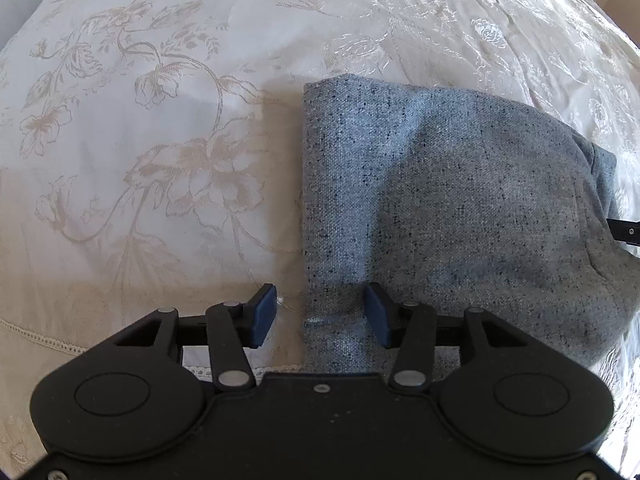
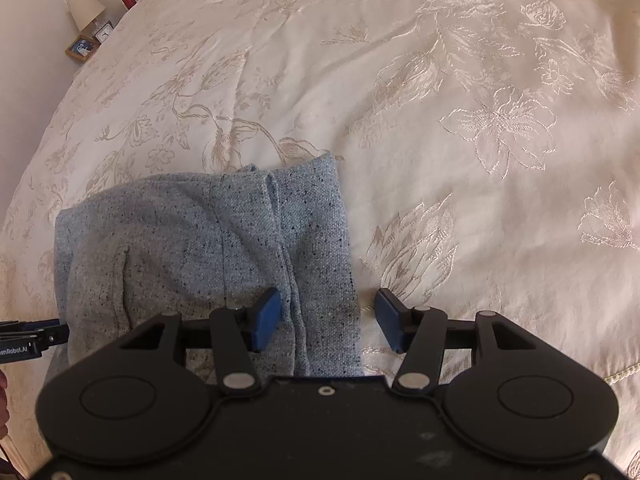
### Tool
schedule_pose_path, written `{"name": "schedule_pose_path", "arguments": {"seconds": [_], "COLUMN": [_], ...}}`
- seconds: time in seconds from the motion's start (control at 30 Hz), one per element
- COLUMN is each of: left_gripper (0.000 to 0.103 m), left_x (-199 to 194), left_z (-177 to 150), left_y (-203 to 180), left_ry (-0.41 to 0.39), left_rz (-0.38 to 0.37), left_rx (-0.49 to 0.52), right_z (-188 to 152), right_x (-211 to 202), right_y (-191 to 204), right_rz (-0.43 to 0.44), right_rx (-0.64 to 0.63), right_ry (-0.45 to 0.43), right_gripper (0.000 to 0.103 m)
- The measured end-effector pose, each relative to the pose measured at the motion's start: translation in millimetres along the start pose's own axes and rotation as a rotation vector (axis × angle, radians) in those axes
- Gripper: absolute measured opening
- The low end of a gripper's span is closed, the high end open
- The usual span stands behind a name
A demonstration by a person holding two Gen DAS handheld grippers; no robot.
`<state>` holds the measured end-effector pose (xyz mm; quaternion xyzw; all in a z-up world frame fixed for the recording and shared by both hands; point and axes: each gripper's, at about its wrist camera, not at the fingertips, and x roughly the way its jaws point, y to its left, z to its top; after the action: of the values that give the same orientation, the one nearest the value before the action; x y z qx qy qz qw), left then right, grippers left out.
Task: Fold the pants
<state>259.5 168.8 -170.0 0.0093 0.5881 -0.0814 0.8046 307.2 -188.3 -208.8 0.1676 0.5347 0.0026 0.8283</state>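
The grey-blue speckled pants [image 1: 440, 200] lie folded into a compact bundle on the cream floral bedspread [image 1: 160, 120]. My left gripper [image 1: 322, 316] is open, its blue pads straddling the bundle's near left edge. My right gripper [image 2: 326, 318] is open too, its pads straddling the near right edge of the pants [image 2: 200, 240]. Neither gripper pinches the cloth. The right gripper's tip shows at the right edge of the left wrist view [image 1: 626, 232]. The left gripper's tip shows at the left edge of the right wrist view [image 2: 36, 338].
The bedspread [image 2: 440, 100] stretches all around the pants. A lace hem [image 1: 48, 344] marks the near bed edge. A nightstand with a lamp [image 2: 86, 10], a small clock and a picture frame [image 2: 82, 49] stands far left beside the bed.
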Motion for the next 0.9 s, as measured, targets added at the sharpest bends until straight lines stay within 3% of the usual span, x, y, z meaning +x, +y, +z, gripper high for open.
{"name": "schedule_pose_path", "arguments": {"seconds": [0.1,0.13,0.27,0.3,0.33,0.43,0.57,0.7,0.9], "left_gripper": [0.055,0.054,0.053,0.047,0.027,0.012,0.01,0.01,0.01], "left_x": [3,4,7,6,5,-10,-41,-69,-105], "left_z": [8,10,16,17,18,20,18,15,8], "left_y": [3,6,17,17,16,9,-5,-5,24], "left_ry": [0.02,0.026,0.052,0.047,0.045,0.018,-0.039,-0.076,-0.129], "left_rz": [-0.052,-0.077,-0.143,-0.149,-0.145,-0.104,-0.037,-0.057,-0.017], "left_rx": [-0.056,-0.076,-0.132,-0.123,-0.116,-0.122,-0.091,-0.118,-0.166], "right_z": [-1,-1,-4,-5,-5,-6,-7,-6,-9], "right_x": [-2,-3,-13,-15,-17,-23,-38,-56,-80], "right_y": [-1,1,12,14,15,20,29,39,78], "right_rz": [0.068,0.063,0.027,0.023,0.018,0.0,-0.037,-0.059,-0.038], "right_rx": [0.028,0.034,0.002,0.005,0.007,0.004,-0.008,-0.011,-0.052], "right_ry": [0.002,-0.002,-0.037,-0.044,-0.049,-0.062,-0.082,-0.102,-0.117], "right_gripper": [0.021,0.019,0.017,0.016,0.016,0.015,0.012,0.01,0.008]}}
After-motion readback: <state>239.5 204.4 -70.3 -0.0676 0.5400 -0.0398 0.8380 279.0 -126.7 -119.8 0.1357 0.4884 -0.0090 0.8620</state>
